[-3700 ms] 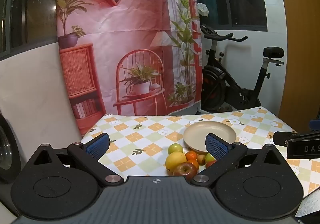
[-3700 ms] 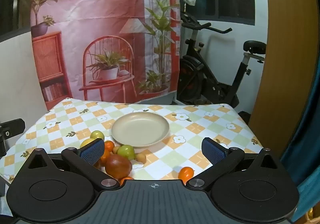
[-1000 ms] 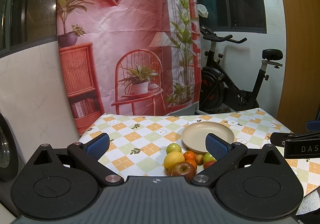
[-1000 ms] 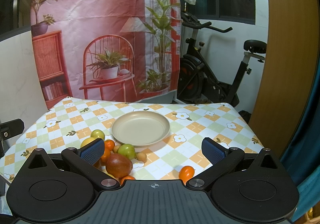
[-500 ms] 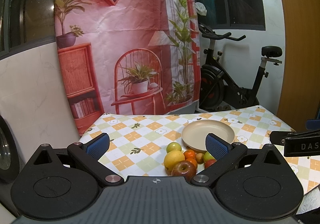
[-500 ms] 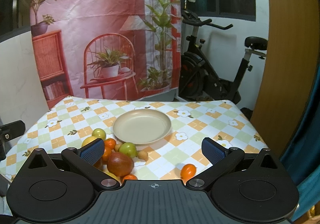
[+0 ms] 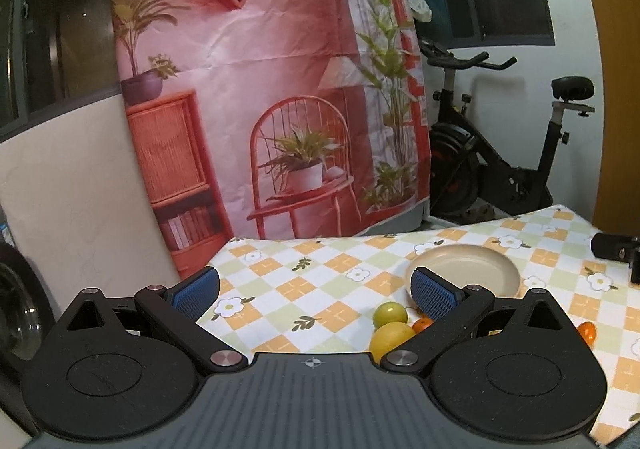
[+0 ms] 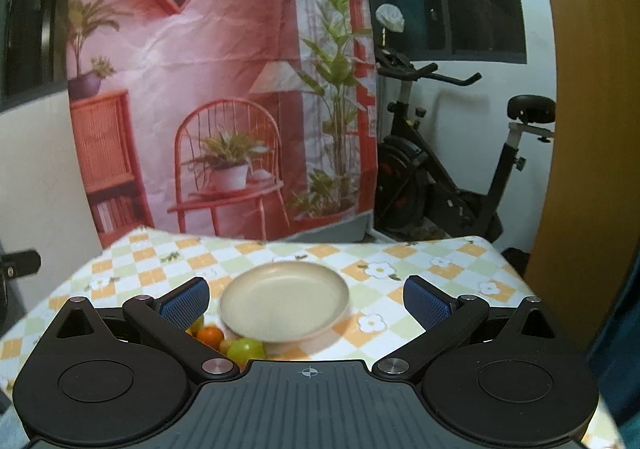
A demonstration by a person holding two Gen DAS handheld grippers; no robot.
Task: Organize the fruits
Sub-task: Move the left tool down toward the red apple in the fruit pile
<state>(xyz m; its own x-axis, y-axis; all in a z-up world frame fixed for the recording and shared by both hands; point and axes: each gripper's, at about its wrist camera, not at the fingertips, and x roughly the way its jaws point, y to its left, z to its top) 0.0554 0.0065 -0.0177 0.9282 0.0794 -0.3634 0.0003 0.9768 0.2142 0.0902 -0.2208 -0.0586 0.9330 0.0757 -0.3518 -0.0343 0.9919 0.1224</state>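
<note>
A beige plate [image 7: 472, 265] sits empty on the checked tablecloth [image 7: 320, 281]; it also shows in the right wrist view [image 8: 284, 301]. A cluster of fruit lies beside it: a green fruit [image 7: 390, 313], a yellow fruit [image 7: 391, 335], a small orange one [image 7: 422, 325] and a lone orange one [image 7: 587, 330]. In the right wrist view an orange fruit [image 8: 210, 335] and a green fruit [image 8: 246, 349] lie at the plate's near edge. My left gripper [image 7: 316, 291] is open and empty above the table's left part. My right gripper [image 8: 306, 301] is open and empty, with the plate between its fingers.
A printed pink backdrop [image 7: 260, 89] hangs behind the table. An exercise bike [image 7: 500, 169] stands at the back right. A wooden panel [image 8: 592, 129] rises on the right. The right gripper's tip [image 7: 616, 247] shows at the right edge of the left wrist view.
Both grippers have moved forward and lower toward the table. The left view has shifted left, the right gripper now hangs close over the plate. Both stay open.
</note>
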